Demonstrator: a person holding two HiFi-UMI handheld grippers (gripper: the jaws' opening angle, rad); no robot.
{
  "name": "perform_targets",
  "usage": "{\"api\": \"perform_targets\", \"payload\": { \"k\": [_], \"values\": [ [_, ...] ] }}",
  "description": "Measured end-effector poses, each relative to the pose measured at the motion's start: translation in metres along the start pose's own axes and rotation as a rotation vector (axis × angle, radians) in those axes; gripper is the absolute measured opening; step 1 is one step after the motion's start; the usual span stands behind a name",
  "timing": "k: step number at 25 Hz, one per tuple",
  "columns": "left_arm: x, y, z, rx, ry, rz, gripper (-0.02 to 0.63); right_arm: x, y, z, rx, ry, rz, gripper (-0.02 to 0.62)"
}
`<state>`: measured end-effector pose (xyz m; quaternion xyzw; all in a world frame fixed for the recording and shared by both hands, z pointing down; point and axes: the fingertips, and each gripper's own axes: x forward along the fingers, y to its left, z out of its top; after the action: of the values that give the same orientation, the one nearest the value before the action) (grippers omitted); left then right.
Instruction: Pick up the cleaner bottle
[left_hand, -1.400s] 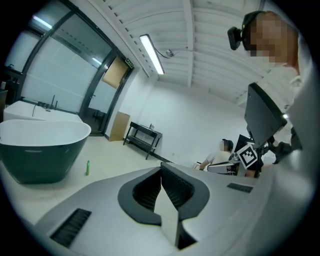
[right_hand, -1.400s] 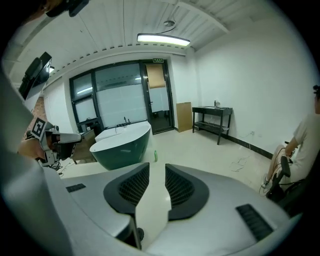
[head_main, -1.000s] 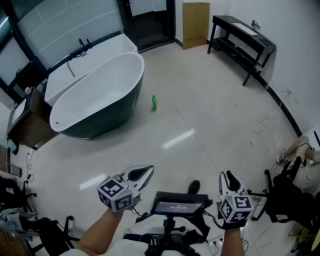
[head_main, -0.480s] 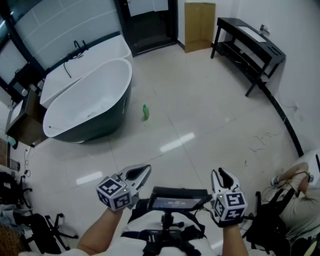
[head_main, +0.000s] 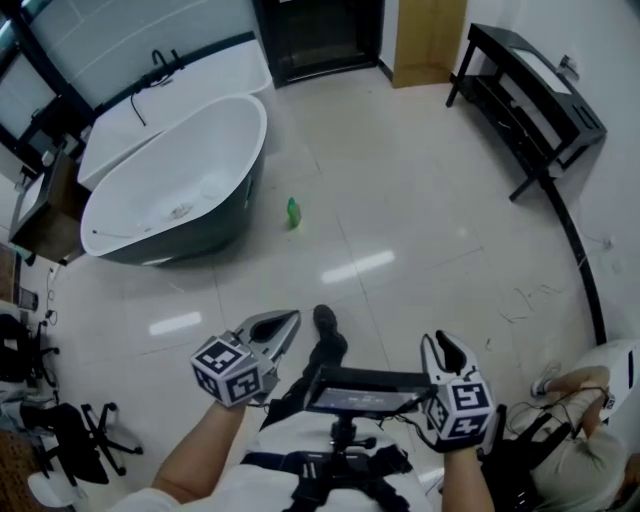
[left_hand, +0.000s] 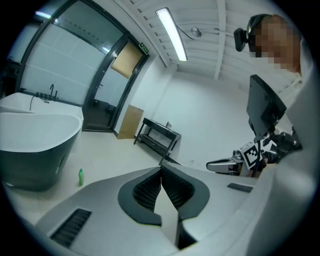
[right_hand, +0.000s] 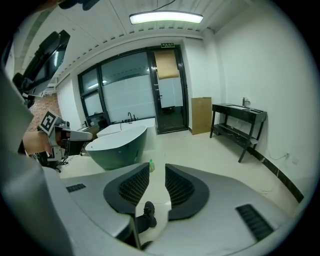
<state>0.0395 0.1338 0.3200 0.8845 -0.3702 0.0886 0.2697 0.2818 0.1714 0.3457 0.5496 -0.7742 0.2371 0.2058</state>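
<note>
The cleaner bottle (head_main: 293, 212), small and green, stands upright on the pale tiled floor beside the dark-sided bathtub (head_main: 170, 180). It is far ahead of both grippers. My left gripper (head_main: 290, 320) is held low at the left with its jaws shut and nothing in them. My right gripper (head_main: 445, 348) is at the right, its jaws a little apart and empty. In the left gripper view the bottle (left_hand: 80, 176) is small at the far left, next to the tub (left_hand: 35, 145). The right gripper view has the bottle (right_hand: 151, 166) just above the gap between the jaws.
A black console table (head_main: 540, 100) stands along the right wall, with a cardboard panel (head_main: 430, 40) leaning by the dark doorway. A wooden cabinet (head_main: 40, 215) and chair bases (head_main: 70, 440) are at the left. A seated person (head_main: 590, 420) is at lower right. My shoe (head_main: 325, 320) is forward.
I have walked forward across the floor, and both grippers came along, still held out in front. The tub and bottle sit nearer, and a shoe now shows between the grippers.
</note>
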Motion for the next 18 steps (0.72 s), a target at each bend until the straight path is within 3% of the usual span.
{"api": "perform_targets", "payload": {
  "k": [5,12,18],
  "values": [
    [0.057,0.065,0.029,-0.048,-0.014,0.009,0.002,0.067,-0.025,0.048,-0.028,0.025,-0.001,0.107],
    [0.126,0.155,0.09,-0.074,-0.003,0.024,0.002,0.159,-0.046,0.146,-0.054,0.038,-0.003,0.107],
    [0.147,0.206,0.128,-0.099,-0.023,0.092,0.002,0.232,-0.049,0.193,-0.074,0.054,0.067,0.107]
  ]
}}
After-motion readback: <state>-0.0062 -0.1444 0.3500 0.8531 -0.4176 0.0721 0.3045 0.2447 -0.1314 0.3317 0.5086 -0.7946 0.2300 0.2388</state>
